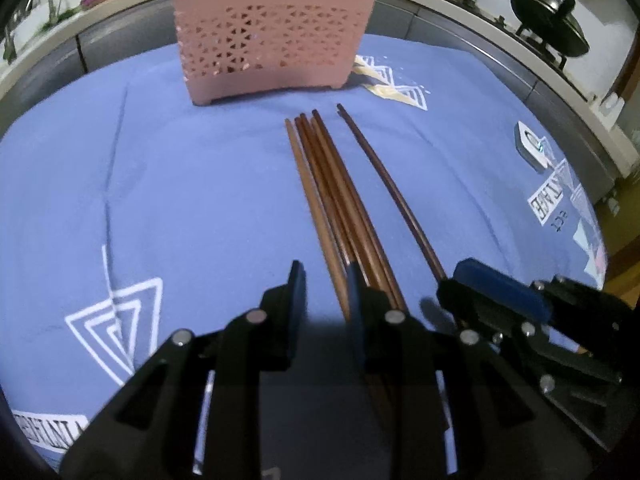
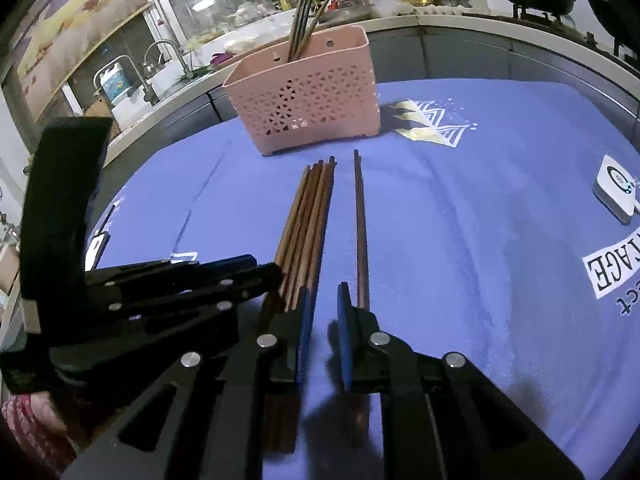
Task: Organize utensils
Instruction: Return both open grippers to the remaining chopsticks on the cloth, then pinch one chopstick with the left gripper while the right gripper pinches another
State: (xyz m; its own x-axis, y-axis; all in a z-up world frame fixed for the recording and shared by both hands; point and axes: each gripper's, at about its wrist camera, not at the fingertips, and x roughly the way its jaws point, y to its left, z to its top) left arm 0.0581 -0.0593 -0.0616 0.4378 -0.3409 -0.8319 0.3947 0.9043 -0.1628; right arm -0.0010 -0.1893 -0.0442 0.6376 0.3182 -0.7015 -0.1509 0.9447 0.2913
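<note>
I am holding my left gripper (image 1: 326,280) low in the frame over the near end of the chopsticks (image 1: 332,200), jaws slightly apart, gripping nothing; one light stick lies between the pads untouched. My right gripper (image 2: 323,300) is sitting at bottom centre, jaws narrowly parted on bare cloth (image 2: 480,200) between the bundle and the lone dark chopstick (image 2: 360,220). The pink basket (image 1: 272,36) is standing at top centre, already holding some sticks.

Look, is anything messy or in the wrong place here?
Yes. Several brown chopsticks lie loose on the blue cloth, one dark chopstick apart from the bunch, while others already stand in the pink holder. Nothing looks spilled or broken.
</note>
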